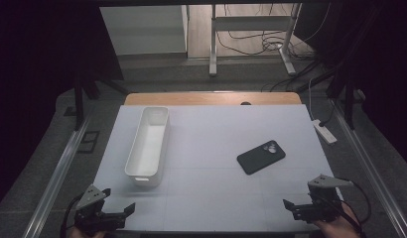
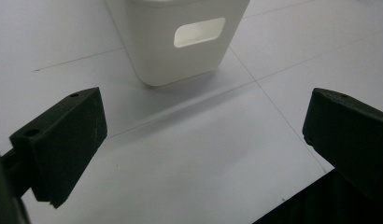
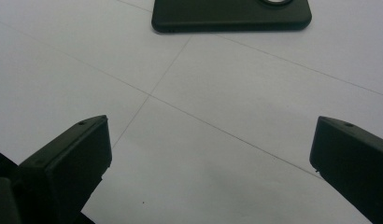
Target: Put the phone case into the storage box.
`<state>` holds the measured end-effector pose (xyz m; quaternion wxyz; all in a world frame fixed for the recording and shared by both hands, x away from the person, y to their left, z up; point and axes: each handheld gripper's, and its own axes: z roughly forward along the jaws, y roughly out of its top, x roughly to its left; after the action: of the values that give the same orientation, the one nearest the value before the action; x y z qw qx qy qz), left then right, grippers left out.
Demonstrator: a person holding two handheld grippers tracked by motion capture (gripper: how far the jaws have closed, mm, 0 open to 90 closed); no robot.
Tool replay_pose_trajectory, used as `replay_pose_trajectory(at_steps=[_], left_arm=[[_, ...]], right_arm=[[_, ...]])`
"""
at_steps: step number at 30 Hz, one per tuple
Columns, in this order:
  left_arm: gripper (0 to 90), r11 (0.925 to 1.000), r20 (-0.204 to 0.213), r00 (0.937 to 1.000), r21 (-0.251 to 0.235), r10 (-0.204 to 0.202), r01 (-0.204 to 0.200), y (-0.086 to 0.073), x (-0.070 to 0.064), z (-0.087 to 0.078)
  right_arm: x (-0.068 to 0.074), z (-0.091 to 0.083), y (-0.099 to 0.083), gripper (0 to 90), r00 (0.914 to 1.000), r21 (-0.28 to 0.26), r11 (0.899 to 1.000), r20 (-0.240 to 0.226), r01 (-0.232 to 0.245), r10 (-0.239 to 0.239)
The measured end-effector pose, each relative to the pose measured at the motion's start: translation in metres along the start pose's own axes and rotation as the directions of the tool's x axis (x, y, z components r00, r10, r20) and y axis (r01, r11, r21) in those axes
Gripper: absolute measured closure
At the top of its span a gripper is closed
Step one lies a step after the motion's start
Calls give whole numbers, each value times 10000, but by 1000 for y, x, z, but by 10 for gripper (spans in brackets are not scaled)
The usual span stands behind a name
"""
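A long white bin (image 1: 148,144) stands empty on the left half of the white table (image 1: 216,188), lengthwise away from me. A black phone (image 1: 261,156) lies flat, camera side up, right of centre. My left gripper (image 1: 118,199) is open at the near left corner, just short of the bin's near end. In the left gripper view the bin's end wall (image 2: 180,42) with its handle slot is ahead of the open left gripper (image 2: 203,112). My right gripper (image 1: 300,199) is open at the near right corner. The right gripper view has the phone (image 3: 231,14) ahead of the open right gripper (image 3: 210,135).
A wooden table edge (image 1: 211,98) shows beyond the white surface. A white power strip (image 1: 324,131) lies on the floor to the right. Metal rails (image 1: 57,173) run along both sides. Desk legs and loose cables (image 1: 261,42) sit far behind.
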<state>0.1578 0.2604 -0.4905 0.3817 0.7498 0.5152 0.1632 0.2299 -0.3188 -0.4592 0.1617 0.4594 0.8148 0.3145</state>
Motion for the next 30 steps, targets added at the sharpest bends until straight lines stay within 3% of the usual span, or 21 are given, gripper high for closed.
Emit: replay_pose_trajectory(at_steps=[18, 30], left_arm=[[2, 10000, -65, 10000, 94, 20, -19, 0, -1, 0], [4, 9998, -137, 9998, 144, 132, -130, -1, -3, 0]], right_arm=[[-6, 11, 11, 0, 9998, 541, 9985, -186, 17, -7], [-8, 17, 18, 0, 9996, 471, 9989, -276, -2, 15]])
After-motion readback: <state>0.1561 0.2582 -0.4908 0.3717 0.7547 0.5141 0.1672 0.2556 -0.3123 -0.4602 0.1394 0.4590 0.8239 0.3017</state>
